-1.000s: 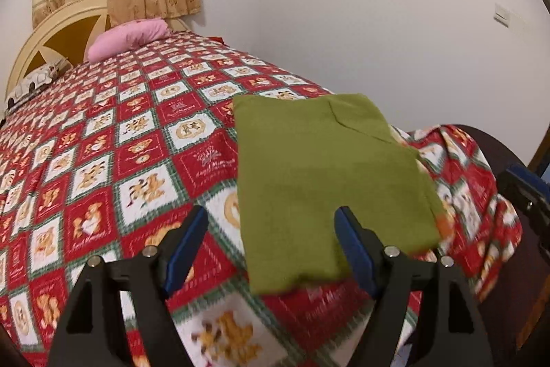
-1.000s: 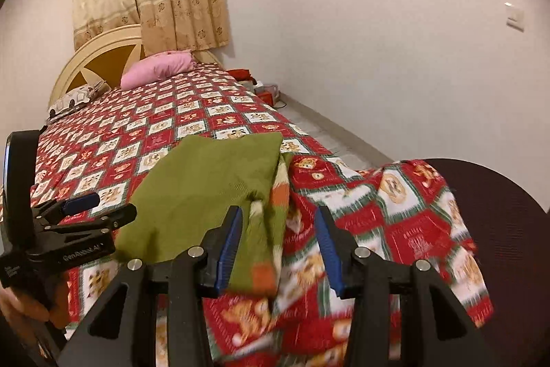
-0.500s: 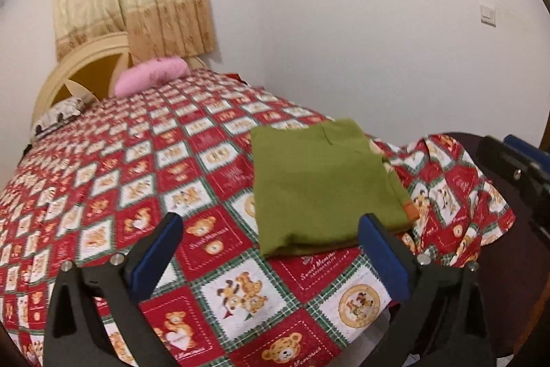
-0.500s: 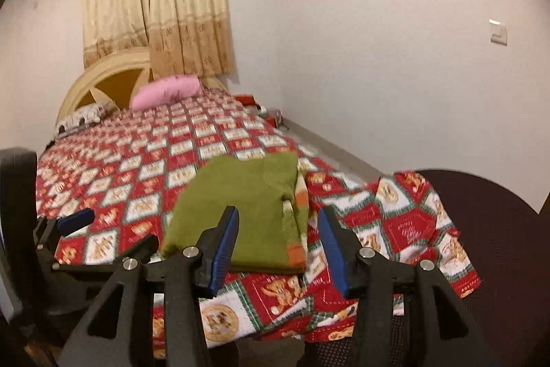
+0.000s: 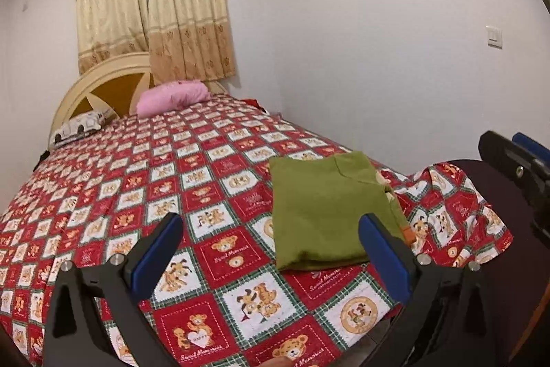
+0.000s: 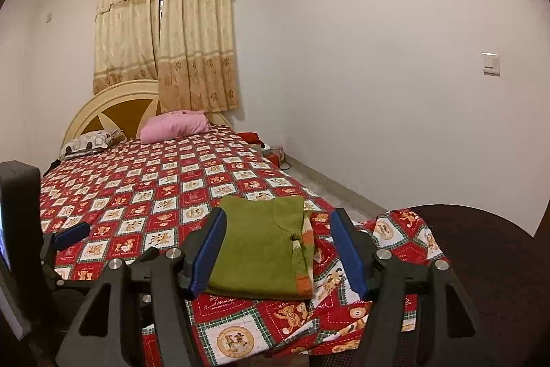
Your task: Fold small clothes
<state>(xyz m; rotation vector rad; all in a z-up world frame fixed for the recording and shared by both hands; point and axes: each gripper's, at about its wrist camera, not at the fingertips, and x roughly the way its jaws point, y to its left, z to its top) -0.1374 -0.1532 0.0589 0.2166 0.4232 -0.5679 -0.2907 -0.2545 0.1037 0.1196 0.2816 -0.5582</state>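
A small green garment point(image 5: 330, 208) lies folded flat on the red bear-print bedspread point(image 5: 137, 195), near the bed's foot corner. An orange-striped cuff point(image 6: 304, 284) shows at its right edge. My left gripper point(image 5: 271, 224) hovers short of the garment, open wide with nothing between its blue pads. My right gripper point(image 6: 278, 215) is also back from the garment point(image 6: 261, 250); its jaws are opening and hold nothing. Each gripper shows in the other's view: the right gripper point(image 5: 515, 157) at the right edge, the left gripper point(image 6: 68, 234) at the left.
A pink pillow point(image 5: 172, 97) and a patterned pillow point(image 5: 79, 128) lie by the cream headboard point(image 6: 113, 102). A white wall runs along the bed's right side. A dark round seat point(image 6: 481, 263) stands at the foot corner, with the bedspread hanging over its edge.
Both grippers have drawn back and up from the green garment, so more of the room shows. The left jaws spread wide; the right jaws widened. The garment stays folded on the bed.
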